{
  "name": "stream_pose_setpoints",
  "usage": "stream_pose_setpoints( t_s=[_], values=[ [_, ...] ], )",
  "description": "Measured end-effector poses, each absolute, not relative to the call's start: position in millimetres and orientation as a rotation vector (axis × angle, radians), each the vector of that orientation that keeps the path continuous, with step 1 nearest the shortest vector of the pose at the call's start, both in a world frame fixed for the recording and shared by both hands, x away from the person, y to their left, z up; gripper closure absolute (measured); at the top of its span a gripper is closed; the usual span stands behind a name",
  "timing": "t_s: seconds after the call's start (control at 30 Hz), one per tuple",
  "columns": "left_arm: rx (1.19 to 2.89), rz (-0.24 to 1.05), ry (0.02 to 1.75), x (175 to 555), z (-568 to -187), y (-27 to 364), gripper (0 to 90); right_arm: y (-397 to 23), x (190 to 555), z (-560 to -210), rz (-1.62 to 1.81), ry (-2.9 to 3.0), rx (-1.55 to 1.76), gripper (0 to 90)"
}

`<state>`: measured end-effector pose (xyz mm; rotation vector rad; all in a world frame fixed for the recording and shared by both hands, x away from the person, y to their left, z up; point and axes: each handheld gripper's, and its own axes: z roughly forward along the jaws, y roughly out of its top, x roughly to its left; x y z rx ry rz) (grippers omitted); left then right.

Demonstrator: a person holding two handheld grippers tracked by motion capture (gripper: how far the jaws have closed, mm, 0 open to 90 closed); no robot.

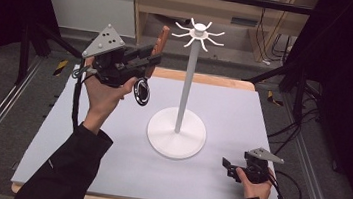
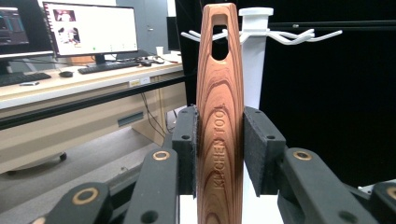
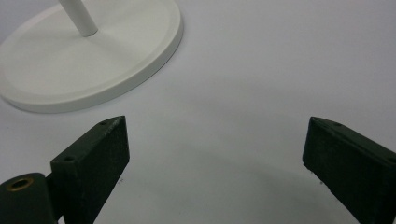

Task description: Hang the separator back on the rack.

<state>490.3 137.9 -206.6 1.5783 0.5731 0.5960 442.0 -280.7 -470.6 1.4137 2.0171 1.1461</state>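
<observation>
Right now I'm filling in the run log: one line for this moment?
left gripper: shut on wooden handle | handle: upright near white hook stand | right gripper: open, empty, low over table

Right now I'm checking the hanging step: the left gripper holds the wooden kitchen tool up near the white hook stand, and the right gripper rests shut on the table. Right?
Not quite. The right gripper is open: the right gripper view shows its jaws wide apart over bare table. The rest holds: the left gripper clamps the wooden kitchen tool beside the white hook stand.
</observation>
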Motion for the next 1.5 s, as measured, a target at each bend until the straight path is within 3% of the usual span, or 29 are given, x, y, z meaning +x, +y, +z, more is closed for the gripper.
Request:
stream_pose_setpoints(
  t_s=[1.5],
  values=[
    [1.633,0.544,0.545,508,-203,116,67.5,-281,442,-470,1.148,2.024,1.409,7.7]
  ],
)
